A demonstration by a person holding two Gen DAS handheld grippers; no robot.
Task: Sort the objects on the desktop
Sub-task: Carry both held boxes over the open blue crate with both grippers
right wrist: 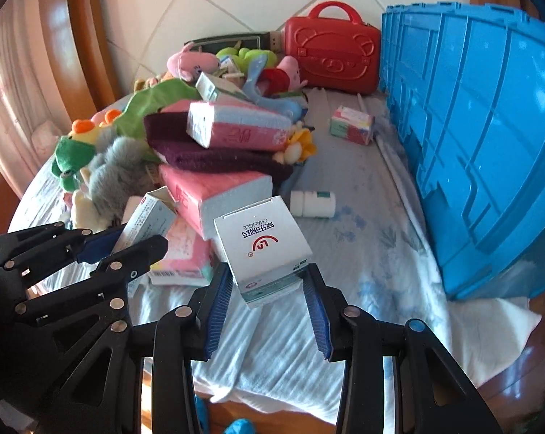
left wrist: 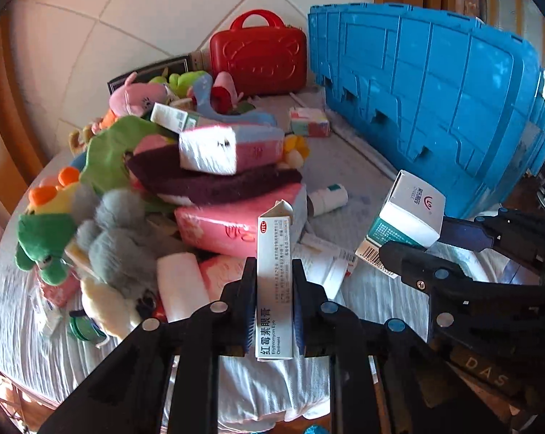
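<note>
**At the table's near edge: both grippers loaded with medicine boxes**

Above the near edge of the cloth-covered table (right wrist: 362, 253), each gripper carries one carton clear of the pile.

- Left gripper (left wrist: 274, 303): jaws clamped on the narrow faces of a slim eye-ointment box (left wrist: 274, 285), held upright, one end flap open at the top. Gripping across the thin dimension lets the pads seat flat on the long faces, so it likely won't twist.
- Right gripper (right wrist: 268, 289): jaws closed on the lower teal part of a squarer white medicine box (right wrist: 263, 246), which is tilted, printed face toward the camera. The hold sits low on the box, so it looks less secure than the left one.
- Both boxes are off the table, well apart from the blue crate (right wrist: 489, 126) standing on its side at the right.

Judgement: medicines are being pulled out first, since they are rigid and easy to pinch. Still in the heap: plush toys (left wrist: 51, 238), pink tissue packs (right wrist: 214, 191), a dark towel (left wrist: 214, 184). A white pill bottle (right wrist: 313, 203) lies alone on the cloth. A red case (right wrist: 332, 61) stands at the back and may be a sorting destination; cannot tell.
</note>
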